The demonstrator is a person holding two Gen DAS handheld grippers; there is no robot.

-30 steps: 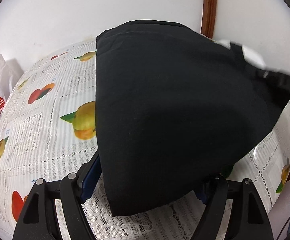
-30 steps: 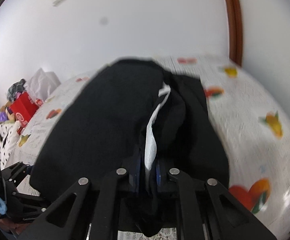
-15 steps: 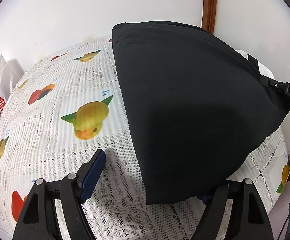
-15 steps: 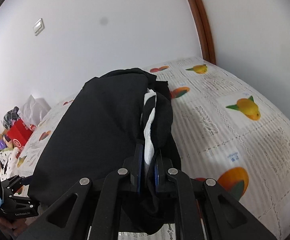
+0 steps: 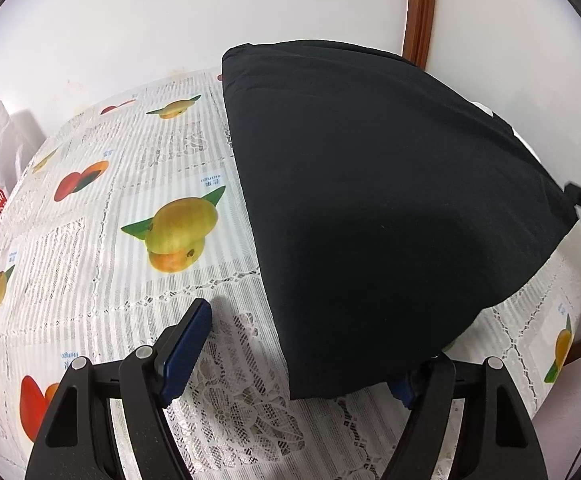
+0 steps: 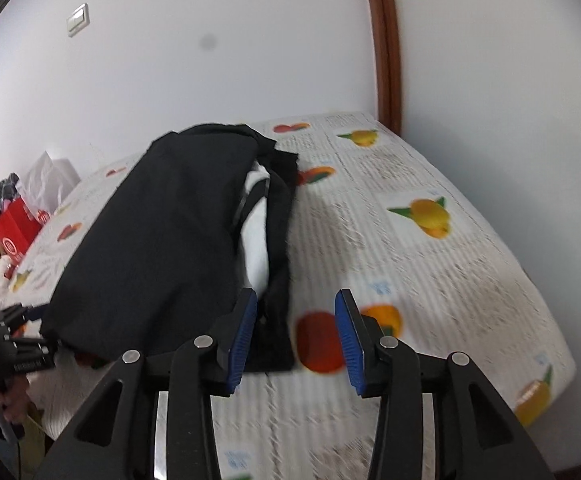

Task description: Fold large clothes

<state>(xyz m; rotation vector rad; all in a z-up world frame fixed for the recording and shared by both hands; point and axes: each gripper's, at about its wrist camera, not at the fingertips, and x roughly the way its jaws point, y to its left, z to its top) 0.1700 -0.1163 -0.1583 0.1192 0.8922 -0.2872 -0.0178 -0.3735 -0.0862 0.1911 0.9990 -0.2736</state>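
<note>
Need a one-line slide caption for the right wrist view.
Right gripper open, its jaws just opened, beside the folded black garment on a fruit-print tablecloth.

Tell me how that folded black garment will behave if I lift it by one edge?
Probably floppy: the black garment drapes in soft layers on the tablecloth. Its folds likely slip apart, since a white inner layer already shows at the loose side. It looks light.
</note>
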